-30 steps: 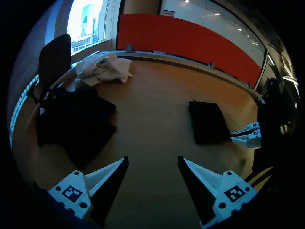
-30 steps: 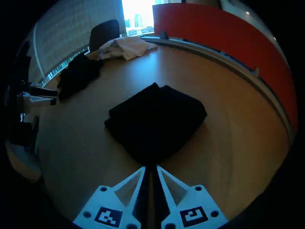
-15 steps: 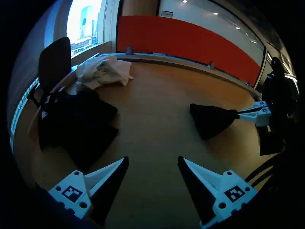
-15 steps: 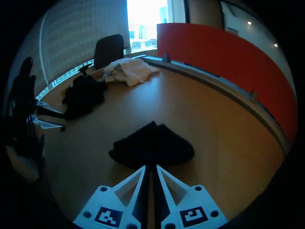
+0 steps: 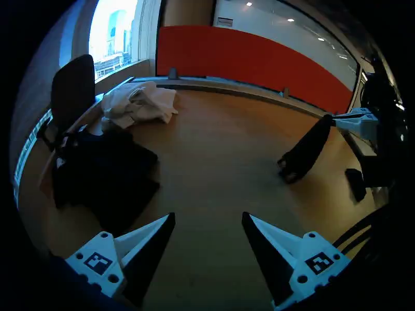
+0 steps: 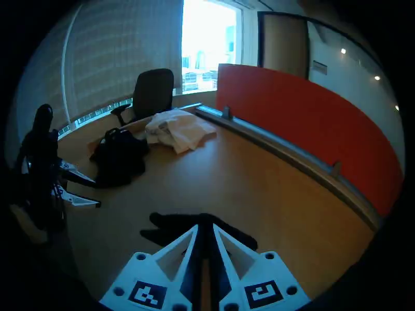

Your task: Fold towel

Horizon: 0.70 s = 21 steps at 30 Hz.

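A black towel hangs from my right gripper at the right of the left gripper view, its lower end touching the wooden table. In the right gripper view my right gripper is shut on that towel, which spreads out dark just beyond the fingertips. My left gripper hovers open over bare table with nothing between its fingers. It also appears at the far left of the right gripper view, left gripper, held by a person in dark clothing.
A heap of black cloth lies at the table's left, with a crumpled white cloth pile behind it. A black office chair stands by the window. A red partition lines the table's far edge.
The right gripper has risen with the black towel, lifting it from lying folded flat on the table to hanging down. The left gripper has stayed open in place.
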Tool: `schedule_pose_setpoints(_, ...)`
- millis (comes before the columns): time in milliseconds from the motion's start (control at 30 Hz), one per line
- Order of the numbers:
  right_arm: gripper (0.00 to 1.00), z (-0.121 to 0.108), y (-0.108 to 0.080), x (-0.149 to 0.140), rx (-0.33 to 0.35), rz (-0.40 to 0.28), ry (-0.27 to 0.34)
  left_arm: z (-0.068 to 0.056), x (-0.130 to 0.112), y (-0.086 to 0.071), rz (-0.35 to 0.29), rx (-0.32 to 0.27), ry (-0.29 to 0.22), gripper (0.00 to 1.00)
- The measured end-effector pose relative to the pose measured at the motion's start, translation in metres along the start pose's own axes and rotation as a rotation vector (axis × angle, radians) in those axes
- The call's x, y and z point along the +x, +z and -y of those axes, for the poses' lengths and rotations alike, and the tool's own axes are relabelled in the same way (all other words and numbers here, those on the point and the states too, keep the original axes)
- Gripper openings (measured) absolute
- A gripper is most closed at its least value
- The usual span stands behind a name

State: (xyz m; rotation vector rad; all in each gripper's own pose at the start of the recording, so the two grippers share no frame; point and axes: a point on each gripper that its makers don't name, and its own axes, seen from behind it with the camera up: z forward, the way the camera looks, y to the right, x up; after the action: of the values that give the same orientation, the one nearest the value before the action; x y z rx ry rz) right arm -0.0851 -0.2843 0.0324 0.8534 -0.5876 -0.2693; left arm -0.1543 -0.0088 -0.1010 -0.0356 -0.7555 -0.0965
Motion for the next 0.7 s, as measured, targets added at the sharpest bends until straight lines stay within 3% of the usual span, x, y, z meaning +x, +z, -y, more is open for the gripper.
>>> schedule_pose_setpoints(700,0.05,-0.041,-0.043,-0.001,-0.043,-0.021,0.054,-0.009,0.002,-0.004,0.0,-0.008,0.013,0.96)
